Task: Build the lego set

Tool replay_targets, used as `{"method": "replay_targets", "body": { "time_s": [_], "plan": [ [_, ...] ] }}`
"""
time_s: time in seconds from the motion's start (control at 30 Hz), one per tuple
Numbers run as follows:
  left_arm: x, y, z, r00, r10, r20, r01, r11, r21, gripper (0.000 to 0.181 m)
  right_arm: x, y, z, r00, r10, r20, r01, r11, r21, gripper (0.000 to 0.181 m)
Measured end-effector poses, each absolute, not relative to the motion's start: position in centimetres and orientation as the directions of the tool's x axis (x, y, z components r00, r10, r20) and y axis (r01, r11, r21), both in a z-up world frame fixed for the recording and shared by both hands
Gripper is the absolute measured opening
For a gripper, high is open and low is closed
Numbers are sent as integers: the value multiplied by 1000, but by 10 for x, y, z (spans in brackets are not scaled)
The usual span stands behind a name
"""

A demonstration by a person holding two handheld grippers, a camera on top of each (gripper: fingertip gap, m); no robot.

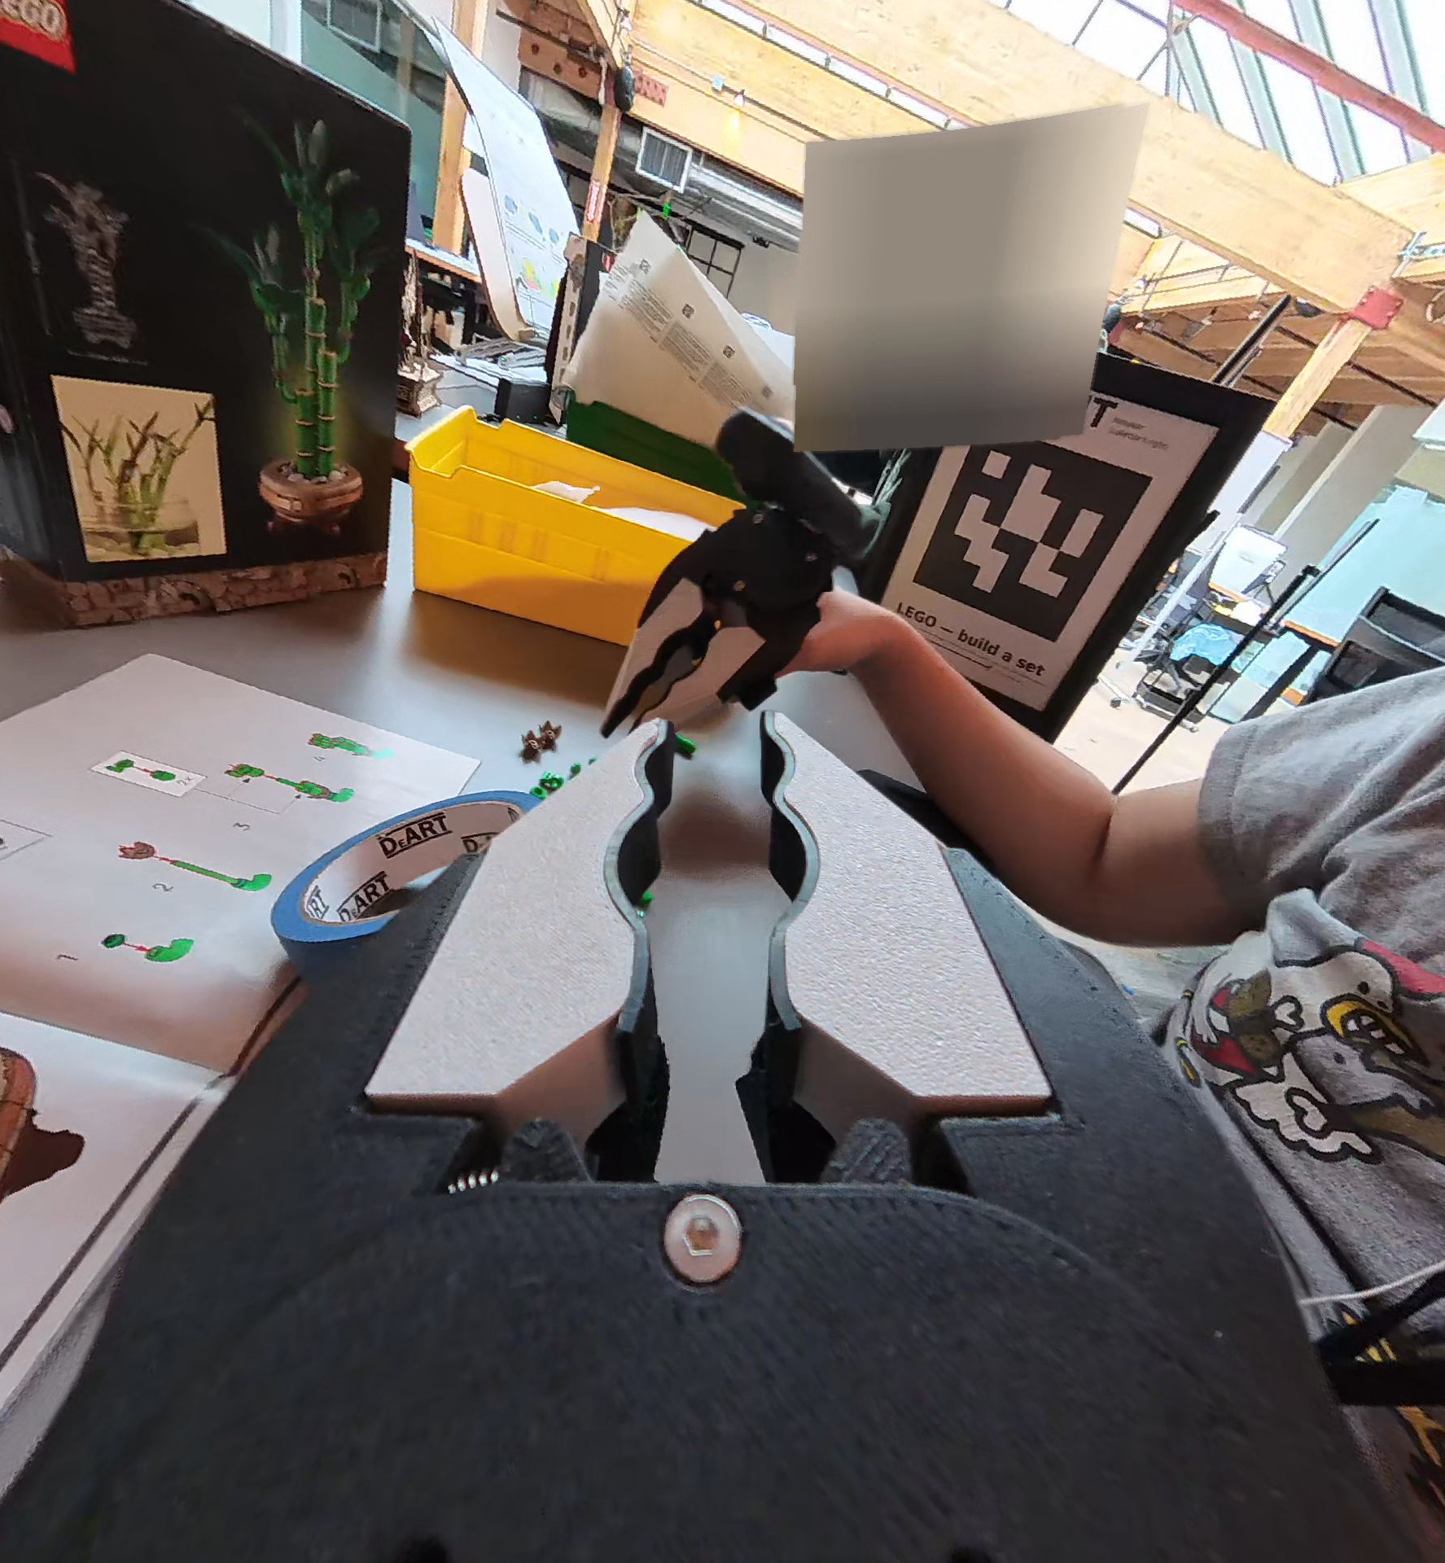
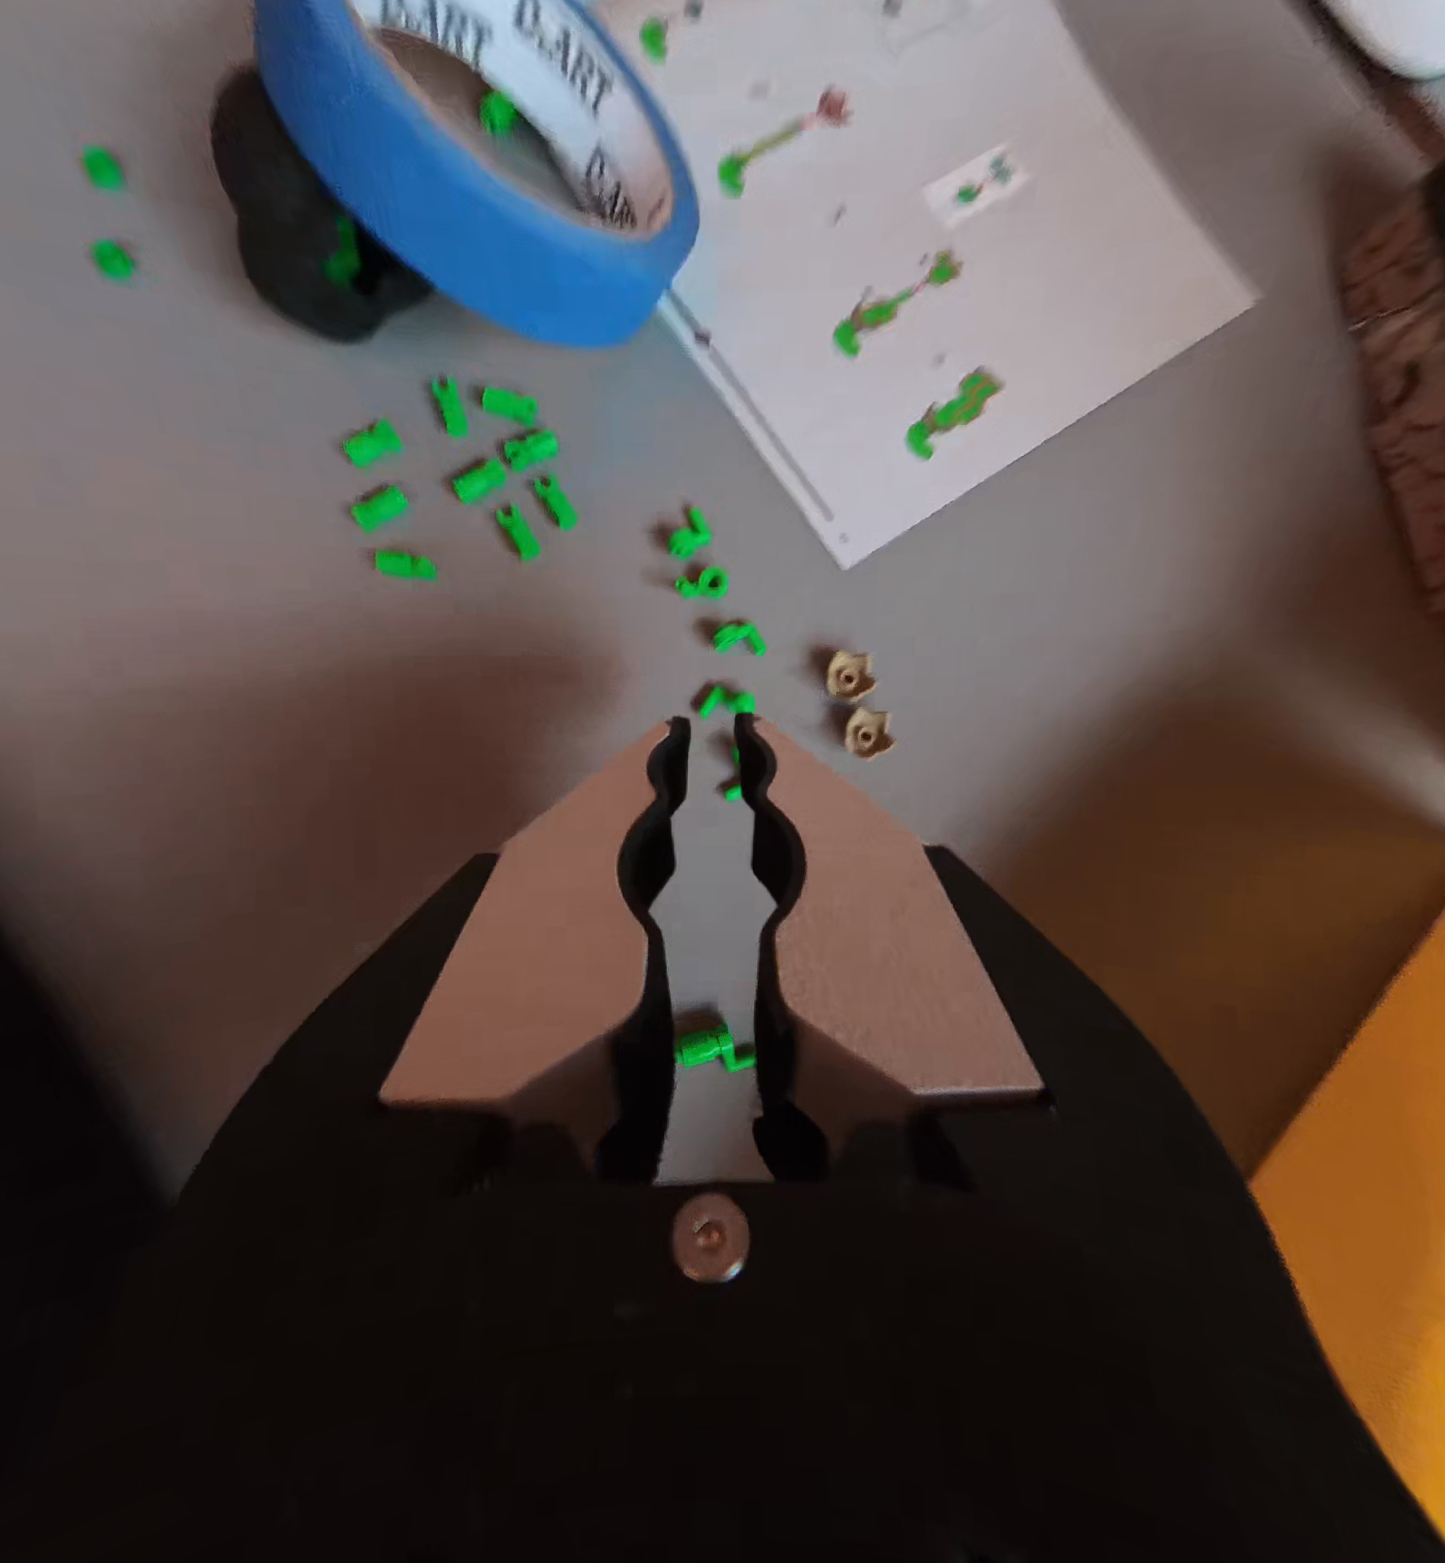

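Small bright green Lego pieces lie loose on the grey table: a cluster (image 2: 465, 474) and a row of angled ones (image 2: 710, 584). Two tan flower-like pieces (image 2: 850, 677) lie to the right of the row. My right gripper (image 2: 712, 726) points down at the near end of that row, jaws a narrow gap apart, with a green piece (image 2: 731, 765) against its right fingertip. Another green piece (image 2: 706, 1049) shows on the table through the gap. My left gripper (image 1: 714, 727) is open and empty, hovering just in front of the right gripper (image 1: 676, 668).
A blue tape roll (image 1: 397, 871) rests on the open instruction booklet (image 1: 152, 846) at the left. The Lego box (image 1: 177, 338) and a yellow bin (image 1: 549, 524) stand behind. A framed marker sign (image 1: 1040, 541) stands at the right. A person's arm (image 1: 1040, 812) reaches in. The grippers' ends are close to 25 cm from one another. The green piece (image 2: 706, 1049) is about 8 cm from my right fingertips and 30 cm from my left.
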State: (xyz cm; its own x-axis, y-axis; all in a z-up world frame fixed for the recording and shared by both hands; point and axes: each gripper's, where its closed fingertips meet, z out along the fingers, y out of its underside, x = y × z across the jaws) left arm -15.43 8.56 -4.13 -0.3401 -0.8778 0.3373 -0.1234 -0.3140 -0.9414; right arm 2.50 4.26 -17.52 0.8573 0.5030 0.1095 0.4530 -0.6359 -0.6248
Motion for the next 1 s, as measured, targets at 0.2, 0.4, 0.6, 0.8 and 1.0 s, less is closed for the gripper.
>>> {"method": "replay_targets", "body": {
  "time_s": [0.2,0.4,0.6,0.8,1.0],
  "plan": [
    [-152,81,-46,-355,-869,344,-157,-307,-939,18,28,46,-186,846,524,104,468,-633,-616,13],
    [-152,78,-48,-359,-866,349,-177,-304,-936,18,34,45,-197,851,516,94,464,-657,-594,12],
    [-152,80,-49,-351,-866,355,-176,-312,-934,18,37,41,-202,861,504,62,442,-684,-580,6],
    [-153,84,-45,-337,-872,355,-160,-319,-934,18,26,35,-193,852,520,50,442,-666,-601,2],
    [-158,109,-53,-233,-900,369,-168,-337,-926,17,-111,18,-151,556,829,61,603,-351,-717,2]
  ]
}}
